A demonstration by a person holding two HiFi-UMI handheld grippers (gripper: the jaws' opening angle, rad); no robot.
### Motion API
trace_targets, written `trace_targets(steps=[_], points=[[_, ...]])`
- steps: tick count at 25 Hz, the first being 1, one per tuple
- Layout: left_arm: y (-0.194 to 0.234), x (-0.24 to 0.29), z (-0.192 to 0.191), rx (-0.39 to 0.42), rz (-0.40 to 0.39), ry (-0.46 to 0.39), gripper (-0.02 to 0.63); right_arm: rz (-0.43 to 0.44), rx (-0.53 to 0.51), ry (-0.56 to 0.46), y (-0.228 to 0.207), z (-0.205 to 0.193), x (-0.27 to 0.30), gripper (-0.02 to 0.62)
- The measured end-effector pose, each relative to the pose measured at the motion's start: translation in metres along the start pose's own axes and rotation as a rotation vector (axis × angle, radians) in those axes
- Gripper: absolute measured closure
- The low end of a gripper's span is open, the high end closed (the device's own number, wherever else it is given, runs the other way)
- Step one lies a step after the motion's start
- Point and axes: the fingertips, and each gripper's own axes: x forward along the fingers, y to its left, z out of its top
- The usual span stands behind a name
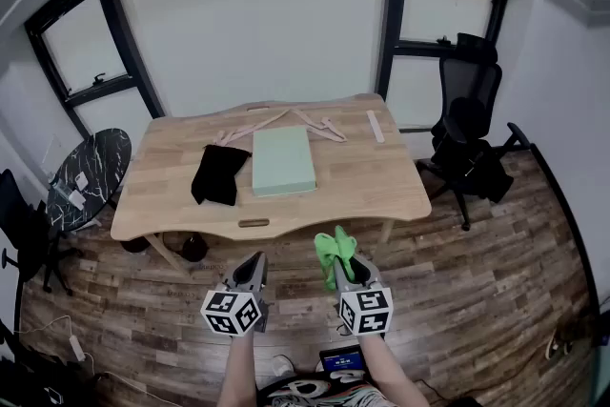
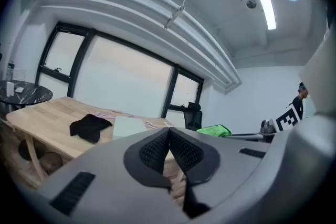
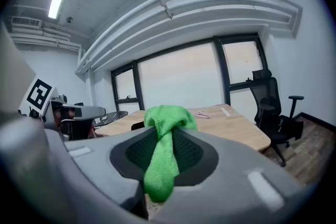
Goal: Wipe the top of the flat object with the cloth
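A flat pale green object (image 1: 283,160) lies in the middle of the wooden table (image 1: 381,178), also visible as the pale green object (image 2: 129,126) in the left gripper view. My right gripper (image 1: 336,264) is shut on a bright green cloth (image 1: 334,249), which bunches above the jaws as the green cloth (image 3: 164,140). My left gripper (image 1: 255,265) is shut with nothing between its pads (image 2: 155,150). Both grippers hang in front of the table's near edge, well short of the flat object.
A black cloth (image 1: 218,172) lies left of the flat object. Thin wooden strips (image 1: 286,121) and a small stick (image 1: 376,126) rest at the table's far side. A black office chair (image 1: 469,138) stands at the right, a dark round side table (image 1: 87,177) at the left.
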Motion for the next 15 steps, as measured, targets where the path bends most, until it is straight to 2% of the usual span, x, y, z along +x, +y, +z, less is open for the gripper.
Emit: trace_targets(steps=[6,11,15], points=[[-0.001,-0.009,0.007,-0.033,0.009,-0.049,0.598,0.017,-0.011,-0.003,-0.001,0.001,-0.007,0.512],[0.003,-0.002,0.008,-0.032,0.021,-0.058,0.598,0.028,0.015,-0.077,-0.008,0.012,-0.01,0.512],[0.012,0.01,0.012,-0.051,0.03,-0.075,0.598,0.014,-0.007,-0.067,-0.017,0.014,0.0,0.512]])
